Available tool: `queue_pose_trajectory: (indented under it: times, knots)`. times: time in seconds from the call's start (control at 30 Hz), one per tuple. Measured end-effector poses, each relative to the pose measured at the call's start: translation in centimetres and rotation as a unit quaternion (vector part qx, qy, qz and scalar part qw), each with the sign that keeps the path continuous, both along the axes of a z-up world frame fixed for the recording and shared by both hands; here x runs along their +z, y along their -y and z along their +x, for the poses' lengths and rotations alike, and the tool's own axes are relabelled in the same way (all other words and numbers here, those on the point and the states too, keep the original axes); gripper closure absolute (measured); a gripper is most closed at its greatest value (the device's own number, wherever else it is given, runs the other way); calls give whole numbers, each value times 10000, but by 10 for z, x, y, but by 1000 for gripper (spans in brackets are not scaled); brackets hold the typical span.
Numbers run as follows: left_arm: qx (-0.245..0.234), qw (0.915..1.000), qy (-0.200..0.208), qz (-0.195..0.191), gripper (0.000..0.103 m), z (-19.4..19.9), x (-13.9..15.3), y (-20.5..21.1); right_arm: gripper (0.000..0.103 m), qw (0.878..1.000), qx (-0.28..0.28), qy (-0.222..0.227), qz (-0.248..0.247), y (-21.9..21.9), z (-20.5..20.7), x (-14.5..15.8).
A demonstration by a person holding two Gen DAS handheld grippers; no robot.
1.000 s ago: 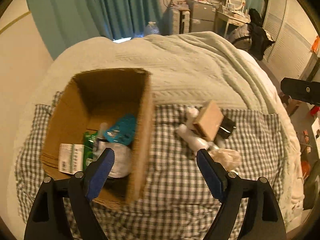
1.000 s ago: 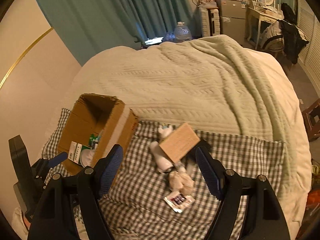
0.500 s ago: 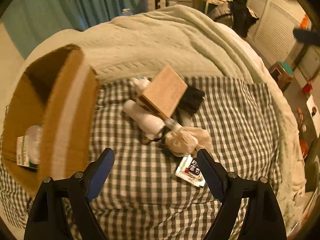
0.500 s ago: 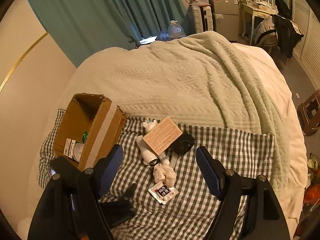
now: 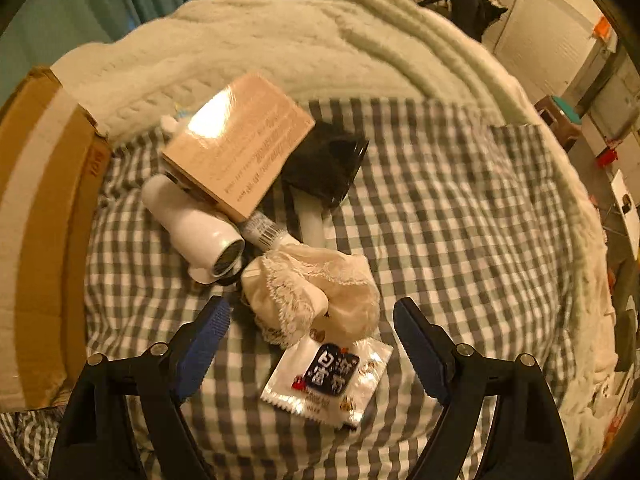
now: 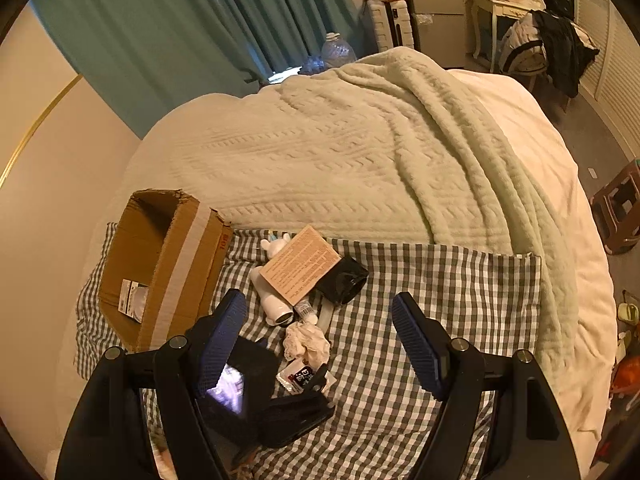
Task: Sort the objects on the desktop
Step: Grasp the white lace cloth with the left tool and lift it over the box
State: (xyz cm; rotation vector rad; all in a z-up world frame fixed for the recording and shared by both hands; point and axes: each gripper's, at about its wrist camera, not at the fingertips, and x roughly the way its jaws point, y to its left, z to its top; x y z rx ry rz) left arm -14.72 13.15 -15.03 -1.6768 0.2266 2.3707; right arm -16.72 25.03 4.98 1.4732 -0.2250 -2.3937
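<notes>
Fingers (image 5: 204,344) spread, empty above foil sachet (image 5: 328,380); some items inside cardboard box (image 6: 160,264), pile beside it unsorted.

Your left gripper (image 5: 312,324) is open wide, both blue-padded jaws spread apart and nothing pinched between them. It points steeply down, black finger arms framing the bottom of its own wrist view. In the right wrist view your left gripper (image 6: 316,376) shows low and left of centre, a dark body with 1 black fingertip (image 6: 319,374) poking forward; its other finger is hidden behind your right gripper's left jaw. Your right gripper (image 6: 318,318) is open too, 2 blue pads well apart, empty, tilted down and sitting higher and further back than the left. No hand or sleeve visible in either view.
</notes>
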Motion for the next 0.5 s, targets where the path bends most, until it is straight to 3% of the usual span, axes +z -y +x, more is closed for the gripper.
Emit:
queue_pose_trajectory:
  times: [0.07, 0.1, 0.13, 0.23, 0.37, 0.5]
  knots:
    - [67, 9999, 124, 84, 36, -3, -10, 0, 28, 10000, -4, 26, 14, -3, -1, -3]
    - [87, 9998, 189, 74, 59, -4, -13, 1, 28, 10000, 5, 47, 34, -5, -1, -5]
    - [81, 9996, 252, 65, 73, -5, -15, 1, 28, 10000, 11, 68, 65, -6, -2, -8]
    - [8, 9996, 170, 216, 82, -5, -4, 7, 28, 9998, -21, 149, 146, -13, -6, -16]
    - [90, 9985, -82, 538, 83, -7, 35, 23, 28, 9996, -133, 212, 129, -22, -9, -22]
    - [171, 9980, -348, 508, 83, -9, 78, 45, 28, 9996, -63, 222, 160, -19, -7, -21]
